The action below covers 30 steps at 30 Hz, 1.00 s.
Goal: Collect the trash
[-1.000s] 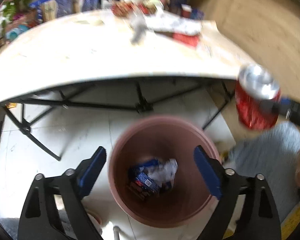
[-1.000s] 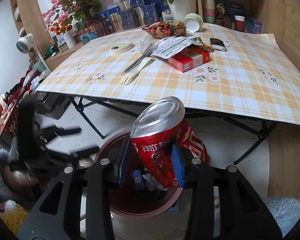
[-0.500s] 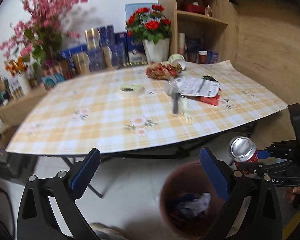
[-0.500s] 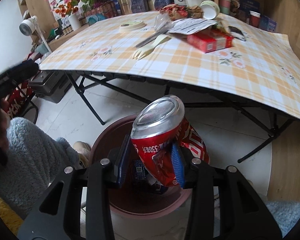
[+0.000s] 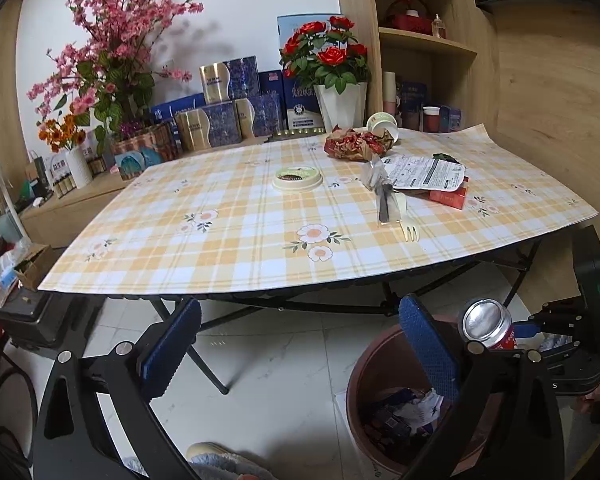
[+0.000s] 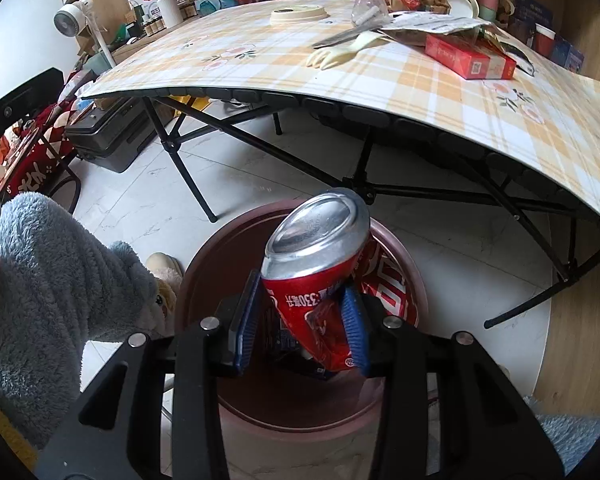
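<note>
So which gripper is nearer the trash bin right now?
Right. The right gripper holds the dented red can directly over the bin; the left gripper, open and empty, points at the table beside the bin.

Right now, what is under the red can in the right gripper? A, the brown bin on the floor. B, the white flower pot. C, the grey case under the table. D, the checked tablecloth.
A: the right gripper is shut on the dented red can, and the right wrist view looks past it straight down into the brown bin, which already holds wrappers.
</note>
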### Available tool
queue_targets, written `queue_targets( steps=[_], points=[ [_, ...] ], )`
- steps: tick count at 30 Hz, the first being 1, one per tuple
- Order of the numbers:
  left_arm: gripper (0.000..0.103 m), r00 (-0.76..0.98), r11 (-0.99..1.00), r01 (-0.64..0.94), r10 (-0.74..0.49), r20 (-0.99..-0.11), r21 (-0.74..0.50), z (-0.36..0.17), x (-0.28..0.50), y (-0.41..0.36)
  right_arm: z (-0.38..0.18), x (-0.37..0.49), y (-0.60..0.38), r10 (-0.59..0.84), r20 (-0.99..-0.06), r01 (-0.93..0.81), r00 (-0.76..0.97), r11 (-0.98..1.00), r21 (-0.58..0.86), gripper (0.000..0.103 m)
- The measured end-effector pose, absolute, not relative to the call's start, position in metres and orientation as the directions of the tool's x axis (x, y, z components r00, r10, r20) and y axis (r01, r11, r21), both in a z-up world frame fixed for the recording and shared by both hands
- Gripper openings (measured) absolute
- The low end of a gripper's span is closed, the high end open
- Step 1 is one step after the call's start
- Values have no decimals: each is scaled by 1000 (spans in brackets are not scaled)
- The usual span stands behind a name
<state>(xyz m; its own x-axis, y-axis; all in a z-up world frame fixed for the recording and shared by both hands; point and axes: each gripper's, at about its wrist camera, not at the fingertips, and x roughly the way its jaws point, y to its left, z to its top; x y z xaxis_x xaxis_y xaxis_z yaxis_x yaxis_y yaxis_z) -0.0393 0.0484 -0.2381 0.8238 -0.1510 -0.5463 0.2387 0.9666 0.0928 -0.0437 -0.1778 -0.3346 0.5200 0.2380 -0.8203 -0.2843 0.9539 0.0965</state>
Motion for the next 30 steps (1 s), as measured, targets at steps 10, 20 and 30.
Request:
queue_targets(
  steps=[10, 20, 30],
  points=[
    [97, 787, 974, 227, -173, -593, 17, -246, -30, 60, -321, -50, -184, 203, -791, -256, 578, 965, 61, 86],
    [97, 788, 977, 212, -181, -588, -17, -242, -32, 67, -293, -58, -210, 89, -729, -128, 679, 992, 2, 97],
    [97, 797, 982, 188, -158, -582, -10, -240, -31, 69, -268, -53, -248, 32, -710, 12, 704, 998, 58, 97]
  ],
)
